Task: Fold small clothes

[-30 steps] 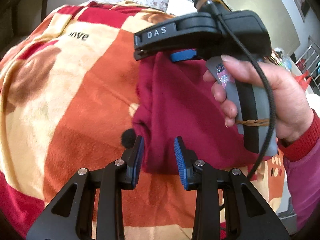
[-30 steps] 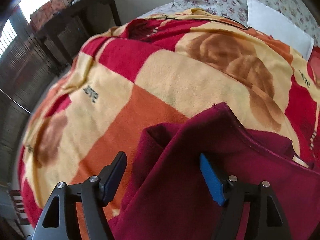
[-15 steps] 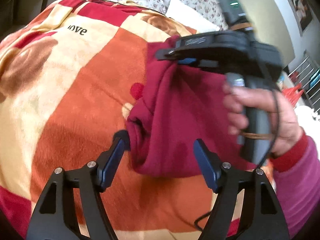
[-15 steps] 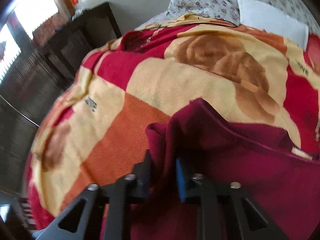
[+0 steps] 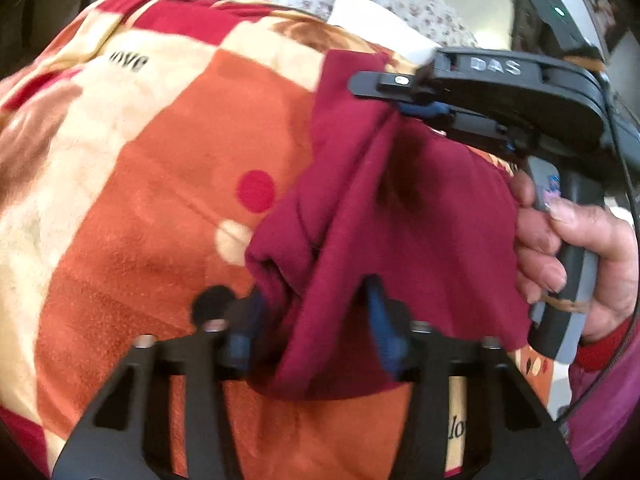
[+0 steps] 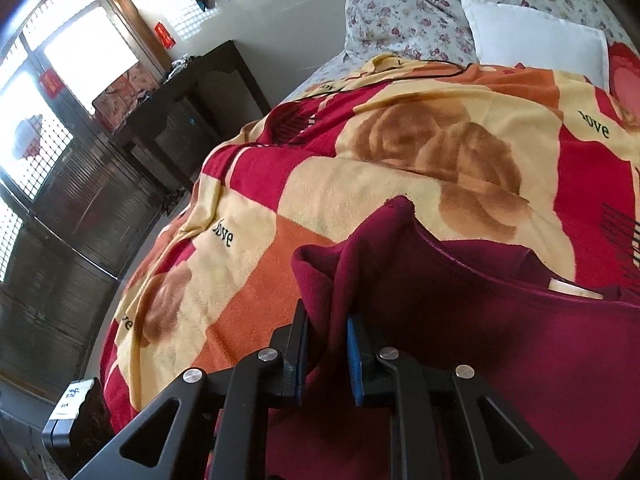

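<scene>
Dark maroon fleece garment (image 5: 420, 216) hanging bunched in the middle of the left wrist view, partly lifted off the orange, cream and red plush blanket (image 5: 152, 168) covering the bed. Pinched at its upper edge, upper right of that view, by the right gripper (image 6: 328, 354), jaws nearly together with a fold of fleece pressed between the blue pads; held high, probably to let the cloth drape and show its lower edge. Lower centre of the left wrist view: left gripper (image 5: 316, 320) with jaws closing around the lower bunched corner, fabric between them, though firm pad contact cannot be told through the blur. Two grips at opposite edges likely meant to stretch the piece flat before folding. White pillow (image 6: 536, 44) and floral bedding (image 6: 440, 4) lying upper right in the right wrist view, well apart from the work.
</scene>
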A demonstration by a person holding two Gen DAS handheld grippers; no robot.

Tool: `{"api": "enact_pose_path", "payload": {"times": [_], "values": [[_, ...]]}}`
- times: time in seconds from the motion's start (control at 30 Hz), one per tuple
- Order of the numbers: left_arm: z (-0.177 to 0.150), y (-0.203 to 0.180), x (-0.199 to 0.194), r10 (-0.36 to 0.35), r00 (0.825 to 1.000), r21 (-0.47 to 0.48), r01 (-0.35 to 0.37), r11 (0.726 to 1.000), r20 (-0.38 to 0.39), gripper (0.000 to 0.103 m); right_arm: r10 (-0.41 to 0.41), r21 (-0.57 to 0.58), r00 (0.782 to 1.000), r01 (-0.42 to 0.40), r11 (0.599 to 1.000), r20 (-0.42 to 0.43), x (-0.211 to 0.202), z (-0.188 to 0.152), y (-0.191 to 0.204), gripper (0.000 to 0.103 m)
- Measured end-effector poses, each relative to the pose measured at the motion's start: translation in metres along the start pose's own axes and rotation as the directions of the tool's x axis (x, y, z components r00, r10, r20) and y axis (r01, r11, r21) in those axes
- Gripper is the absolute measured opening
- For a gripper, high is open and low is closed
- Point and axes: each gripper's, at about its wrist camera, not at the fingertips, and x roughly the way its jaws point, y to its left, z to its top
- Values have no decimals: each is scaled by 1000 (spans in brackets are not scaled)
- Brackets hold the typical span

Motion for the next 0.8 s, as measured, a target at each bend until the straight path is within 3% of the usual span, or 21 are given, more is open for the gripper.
{"api": "enact_pose_path", "payload": {"times": [0.03, 0.13, 0.37, 0.63, 0.8], "values": [[0, -7, -4, 6, 1000, 19, -6, 1000, 12, 32, -2, -3, 1000, 2, 1000, 6, -4, 0, -2, 16], [3, -20, -18, -29, 999, 31, 28, 999, 36, 26, -5, -4, 999, 5, 1000, 35, -19, 2, -4, 15], [20, -80, -38, -127, 990, 139, 117, 983, 69, 21, -24, 11, 989, 22, 1000, 143, -87, 3, -27, 15], [21, -192, -11, -236, 972, 343, 218, 914, 13, 21, -119, 90, 963, 100, 991, 241, -175, -25, -95, 14], [3, -245, 33, -240, 968, 410, 249, 878, -74, 21, -182, 203, 952, 133, 970, 246, -205, -62, -156, 14]]}}
